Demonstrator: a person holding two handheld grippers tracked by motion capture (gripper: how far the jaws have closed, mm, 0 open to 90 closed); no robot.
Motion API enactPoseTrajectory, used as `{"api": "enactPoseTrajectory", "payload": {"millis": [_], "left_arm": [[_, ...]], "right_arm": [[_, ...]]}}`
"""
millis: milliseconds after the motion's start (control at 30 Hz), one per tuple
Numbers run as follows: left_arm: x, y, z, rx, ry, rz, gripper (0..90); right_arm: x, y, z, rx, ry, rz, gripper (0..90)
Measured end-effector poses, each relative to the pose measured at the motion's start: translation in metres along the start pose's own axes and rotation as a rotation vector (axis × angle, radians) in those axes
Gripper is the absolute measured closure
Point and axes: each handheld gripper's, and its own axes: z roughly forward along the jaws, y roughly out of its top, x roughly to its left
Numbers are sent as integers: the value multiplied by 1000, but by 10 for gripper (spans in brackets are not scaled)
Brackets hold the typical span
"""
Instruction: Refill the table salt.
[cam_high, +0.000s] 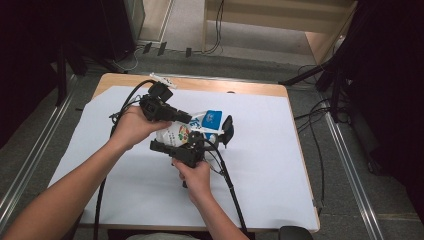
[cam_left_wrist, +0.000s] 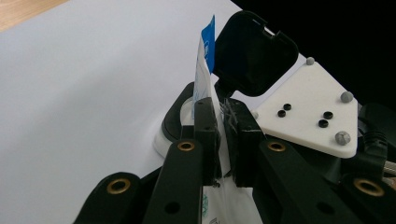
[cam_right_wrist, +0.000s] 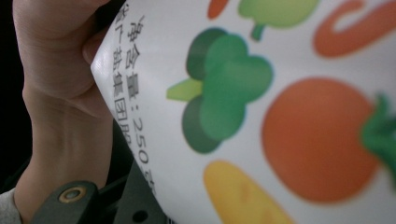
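A person is working at a table (cam_high: 300, 210) that is covered by a white sheet (cam_high: 260, 165), both forearms coming in from the near side. The left hand (cam_high: 131, 126) is gripping the left gripper (cam_high: 187, 119), which is reaching toward the middle of the sheet. In the left gripper view its two black jaws are standing pressed together on the thin top edge of a white pouch (cam_left_wrist: 205, 88), the blue corner of that pouch sticking up above the pads. So the left gripper is pinching the pouch at its upper seam. The pouch (cam_high: 192, 131) is being held up off the sheet between the two tools, near the table's centre, its printed face turned toward the person. The right hand (cam_high: 196, 179) is holding the right gripper (cam_high: 187, 146) just below and in front of the pouch, with its cable (cam_high: 231, 187) trailing back toward the near edge. The right gripper view is looking straight at the pouch's face (cam_right_wrist: 261, 107) from very close: a green broccoli picture, an orange round shape, a yellow shape, and a line of black print down one side. The left hand (cam_right_wrist: 60, 93) is showing beside it there. I cannot tell whether the right jaws are pressing on the pouch or standing apart. The right gripper's white three-cornered plate (cam_left_wrist: 313, 112) is sitting just behind the pouch in the left gripper view.
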Motion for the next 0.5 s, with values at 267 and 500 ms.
{"api": "enactPoseTrajectory", "payload": {"millis": [267,500], "left_arm": [[0,0,0,0,2,0,848],[0,-1,0,0,0,3,848]], "right_arm": [[0,0,0,4,-7,-2,674],[0,0,0,10,-20,-18,674]]}}
